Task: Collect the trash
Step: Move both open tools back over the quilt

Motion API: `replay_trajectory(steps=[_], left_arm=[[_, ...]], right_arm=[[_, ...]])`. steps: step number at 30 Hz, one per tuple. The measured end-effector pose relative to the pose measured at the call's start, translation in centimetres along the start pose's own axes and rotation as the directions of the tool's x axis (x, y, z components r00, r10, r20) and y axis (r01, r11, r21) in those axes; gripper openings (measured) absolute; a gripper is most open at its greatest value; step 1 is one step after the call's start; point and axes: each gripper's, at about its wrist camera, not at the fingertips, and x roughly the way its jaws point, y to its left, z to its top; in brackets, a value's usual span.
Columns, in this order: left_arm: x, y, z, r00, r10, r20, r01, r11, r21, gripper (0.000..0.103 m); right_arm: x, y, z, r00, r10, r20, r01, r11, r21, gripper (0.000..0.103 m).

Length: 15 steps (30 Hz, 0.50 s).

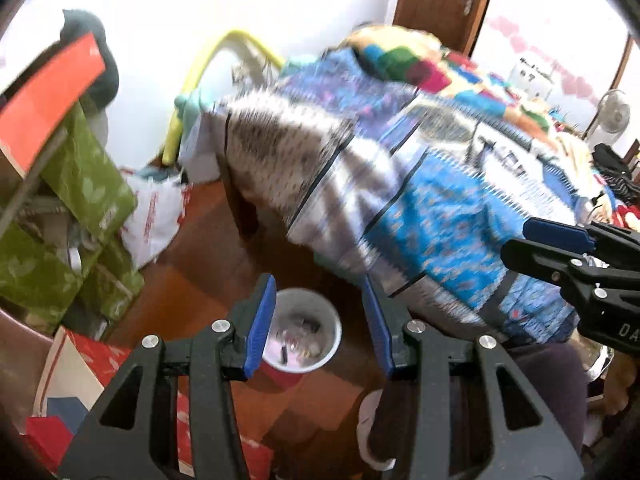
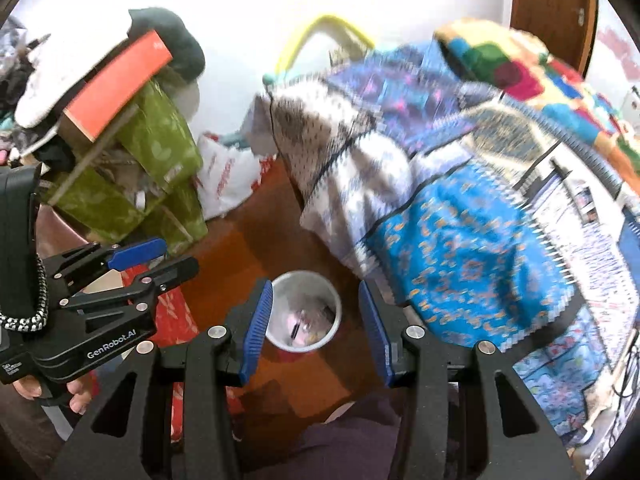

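Note:
A round bin (image 1: 334, 330) with a white rim and red outside stands on the wooden floor, with bits of trash inside; it also shows in the right wrist view (image 2: 335, 312). My left gripper (image 1: 320, 320) is open and empty, held above the bin. My right gripper (image 2: 316, 326) is open and empty, also above the bin. The right gripper shows at the right edge of the left wrist view (image 1: 556, 244). The left gripper shows at the left of the right wrist view (image 2: 160, 256).
A bed with a blue patterned blanket (image 1: 440, 208) fills the right side. Green bags (image 1: 80, 200) and a red box (image 1: 48, 92) are piled at the left. A white plastic bag (image 1: 156, 216) lies by the wall. Red cartons (image 1: 100, 364) sit on the floor at lower left.

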Motion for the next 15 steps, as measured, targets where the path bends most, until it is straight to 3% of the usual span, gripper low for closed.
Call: replay_trajectory(steps=[6, 15], left_arm=[[-4.7, -3.5, 1.5, 0.992, -0.024, 0.121, 0.019, 0.999, 0.042, 0.043], [-9.4, -10.6, 3.7, 0.960, -0.115, 0.255, 0.081, 0.987, 0.139, 0.043]], right_arm=[[-6.3, -0.9, -0.6, 0.989, -0.028, 0.145, 0.029, 1.000, -0.007, 0.041], [-14.1, -3.5, -2.0, 0.931, -0.128, 0.341, 0.138, 0.990, -0.005, 0.042]])
